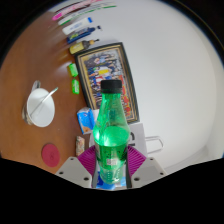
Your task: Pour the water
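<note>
A green plastic bottle (111,128) with a black cap stands upright between my fingers, lifted above the table. My gripper (110,160) is shut on its lower body, both purple pads (88,160) pressing against its sides. Its label shows just above the fingers. Below and to the left, on the brown table (35,60), sits a white bowl (41,105) with a spoon or utensil in it.
A framed picture (104,70) lies on the white surface beyond the bottle. Pens and small coloured items (78,32) lie further away. A pink round object (50,153) rests near the left finger, and a blue packet (86,121) sits behind the bottle.
</note>
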A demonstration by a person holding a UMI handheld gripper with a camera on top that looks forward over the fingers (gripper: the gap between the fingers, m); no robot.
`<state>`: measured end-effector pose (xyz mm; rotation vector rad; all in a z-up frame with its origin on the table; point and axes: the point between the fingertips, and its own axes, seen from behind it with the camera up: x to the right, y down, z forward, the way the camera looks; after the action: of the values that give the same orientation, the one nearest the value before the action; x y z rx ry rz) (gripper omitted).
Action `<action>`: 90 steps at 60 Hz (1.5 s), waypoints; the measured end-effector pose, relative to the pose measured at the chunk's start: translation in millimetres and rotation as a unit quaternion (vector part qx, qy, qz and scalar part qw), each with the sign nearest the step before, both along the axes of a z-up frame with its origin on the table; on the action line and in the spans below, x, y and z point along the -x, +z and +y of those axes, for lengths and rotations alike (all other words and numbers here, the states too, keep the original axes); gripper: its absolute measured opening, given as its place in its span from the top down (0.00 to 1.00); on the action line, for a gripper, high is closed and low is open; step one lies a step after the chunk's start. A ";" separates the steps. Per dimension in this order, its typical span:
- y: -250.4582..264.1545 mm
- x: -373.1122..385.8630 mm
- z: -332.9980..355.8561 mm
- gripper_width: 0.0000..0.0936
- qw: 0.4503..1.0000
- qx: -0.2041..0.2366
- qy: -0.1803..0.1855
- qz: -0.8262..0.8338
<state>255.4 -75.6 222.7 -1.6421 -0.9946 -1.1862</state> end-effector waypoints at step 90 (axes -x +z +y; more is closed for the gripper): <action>-127.6 -33.5 -44.2 0.08 0.784 -0.016 -0.158 0.600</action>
<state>289.0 -119.8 95.1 -2.0630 0.1336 -0.1252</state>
